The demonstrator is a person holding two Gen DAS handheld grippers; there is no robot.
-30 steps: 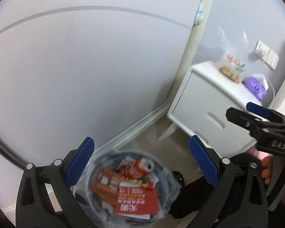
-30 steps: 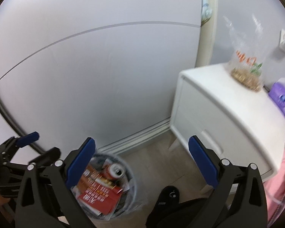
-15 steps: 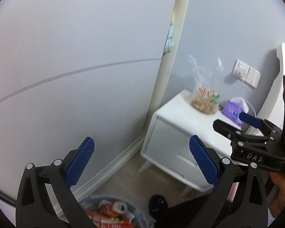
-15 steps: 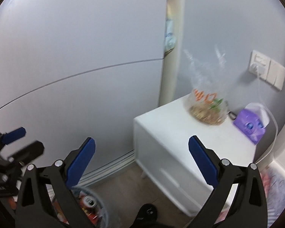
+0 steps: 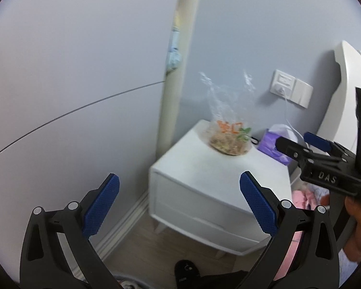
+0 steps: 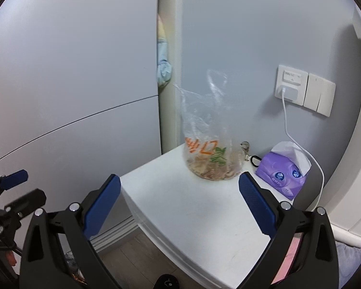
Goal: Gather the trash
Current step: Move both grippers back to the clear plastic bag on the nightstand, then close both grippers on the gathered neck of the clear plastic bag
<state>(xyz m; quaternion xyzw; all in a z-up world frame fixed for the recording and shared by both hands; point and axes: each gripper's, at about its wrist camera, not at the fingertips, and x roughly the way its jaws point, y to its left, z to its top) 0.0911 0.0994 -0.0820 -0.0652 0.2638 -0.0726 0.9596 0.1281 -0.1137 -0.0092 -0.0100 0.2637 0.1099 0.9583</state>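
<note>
Smooth white nightstand (image 6: 204,207); crinkly clear plastic bag (image 6: 211,154) on top.

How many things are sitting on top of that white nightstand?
3 that I can tell: a clear plastic bag of scraps, a purple tissue pack right of it, and keys between them behind.

Clear crinkly plastic bag (image 6: 208,144) has orange lettering and a green leafy print, brownish scraps inside. Sits on a plain white bedside cabinet (image 6: 204,216). The soft tissue pack (image 6: 282,174) is purple with blue round logos. Both grippers: black frames, blue textured pads (image 6: 101,207).
</note>
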